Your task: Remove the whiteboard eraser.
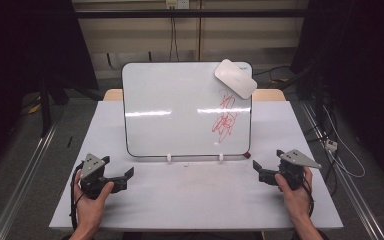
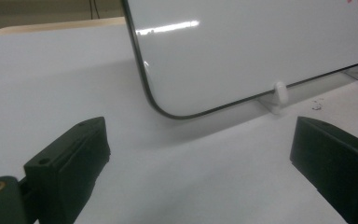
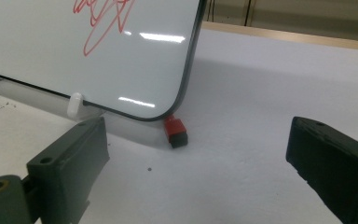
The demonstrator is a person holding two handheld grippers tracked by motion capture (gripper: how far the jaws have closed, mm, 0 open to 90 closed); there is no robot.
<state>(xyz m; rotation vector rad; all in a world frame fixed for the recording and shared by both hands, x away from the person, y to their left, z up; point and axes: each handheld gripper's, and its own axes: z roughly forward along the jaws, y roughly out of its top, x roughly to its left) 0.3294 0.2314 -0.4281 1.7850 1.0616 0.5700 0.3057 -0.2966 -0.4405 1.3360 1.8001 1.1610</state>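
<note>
Red scribbled lines [image 1: 223,117] are sitting on the right part of a white board with a thin black edge [image 1: 180,107]. That board is standing up near the middle of the pale grey surface [image 1: 195,195], leaning back a little, and two small white clips [image 1: 170,158] are holding its bottom edge. A white rounded eraser [image 1: 235,78] is sticking to the board's top right corner, just above the red lines. A small red and black block [image 3: 175,131] is lying on the surface right at the board's bottom right corner.

Both hands are resting on the surface in front of the board, well apart from each other. The left gripper [image 1: 122,176] is pointing toward the board's bottom left corner, and its black jaws are spreading wide with nothing between them. The right gripper [image 1: 261,170] is pointing toward the bottom right corner, near the little block, and its jaws are also spreading wide with nothing in them.
</note>
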